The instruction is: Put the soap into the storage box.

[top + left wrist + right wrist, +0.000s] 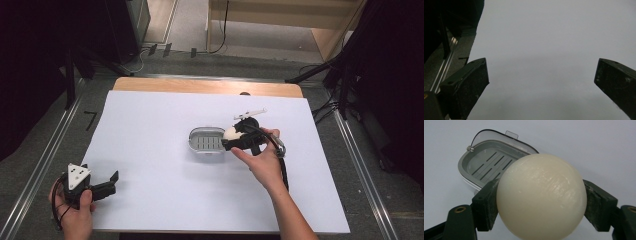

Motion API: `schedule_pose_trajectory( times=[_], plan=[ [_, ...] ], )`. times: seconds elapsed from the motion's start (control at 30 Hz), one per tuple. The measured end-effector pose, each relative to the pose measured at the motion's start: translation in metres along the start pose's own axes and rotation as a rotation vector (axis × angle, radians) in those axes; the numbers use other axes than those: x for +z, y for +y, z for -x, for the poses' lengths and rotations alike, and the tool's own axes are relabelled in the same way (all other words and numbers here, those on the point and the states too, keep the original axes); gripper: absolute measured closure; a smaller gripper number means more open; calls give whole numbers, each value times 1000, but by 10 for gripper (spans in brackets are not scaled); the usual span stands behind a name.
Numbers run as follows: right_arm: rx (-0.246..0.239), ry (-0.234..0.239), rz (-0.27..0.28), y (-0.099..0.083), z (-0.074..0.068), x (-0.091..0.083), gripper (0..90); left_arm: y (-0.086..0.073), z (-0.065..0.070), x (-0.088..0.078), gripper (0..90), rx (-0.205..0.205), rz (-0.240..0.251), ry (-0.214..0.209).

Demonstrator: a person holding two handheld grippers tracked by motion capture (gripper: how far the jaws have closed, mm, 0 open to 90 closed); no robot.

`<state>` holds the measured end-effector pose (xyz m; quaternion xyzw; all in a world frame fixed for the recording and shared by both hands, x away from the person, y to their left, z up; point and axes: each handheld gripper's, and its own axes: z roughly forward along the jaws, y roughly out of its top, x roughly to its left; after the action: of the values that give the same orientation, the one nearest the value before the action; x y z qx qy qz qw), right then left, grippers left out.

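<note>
Soap (541,196), a rounded cream bar with a glossy, faintly scored skin, sits clamped between the two black jaws of our right gripper (541,202), one pad on each flank at about its widest girth. We judge it stiff but waxy and slick: the curve gives the flat pads little contact, so a hard squeeze could pop it forward or upward out of the jaws, while a soft one may let it rotate. It looks light enough for its weight to matter little. The present hold across the middle seems the best available to us, since nearer either end the surface falls away from the pads.

Just ahead of the jaws and slightly to their left lies the grey soap dish (474,173), open, with a slotted floor and a clear lid hinged back behind it. In the high view the right gripper (231,139) hovers at the dish's (194,143) near edge with the soap (230,133) over its rim.

Our left gripper (112,179) rests far off at the table (150,150) corner, jaws spread wide over bare white surface, holding nothing.

Hard to make out: the underside of the soap, the near wall of the dish behind it, and whether the soap touches the dish rim.
</note>
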<state>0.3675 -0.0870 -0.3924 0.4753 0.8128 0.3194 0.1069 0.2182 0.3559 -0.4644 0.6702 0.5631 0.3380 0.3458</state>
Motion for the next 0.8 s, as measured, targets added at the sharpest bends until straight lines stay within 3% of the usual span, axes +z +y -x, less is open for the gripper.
schedule_pose_trajectory(
  times=[0.47, 0.57, 0.8],
  plan=[
    [4, 19, -11, 10, -6, 11, 244, 0, 0, 0, 0, 0, 1, -1],
    [12, 42, -11, 11, -9, 13, 244, 0, 0, 0, 0, -1, 1, -1],
    [-1, 36, -12, 14, -16, 17, 244, 0, 0, 0, 0, -2, 2, -1]
  ],
)
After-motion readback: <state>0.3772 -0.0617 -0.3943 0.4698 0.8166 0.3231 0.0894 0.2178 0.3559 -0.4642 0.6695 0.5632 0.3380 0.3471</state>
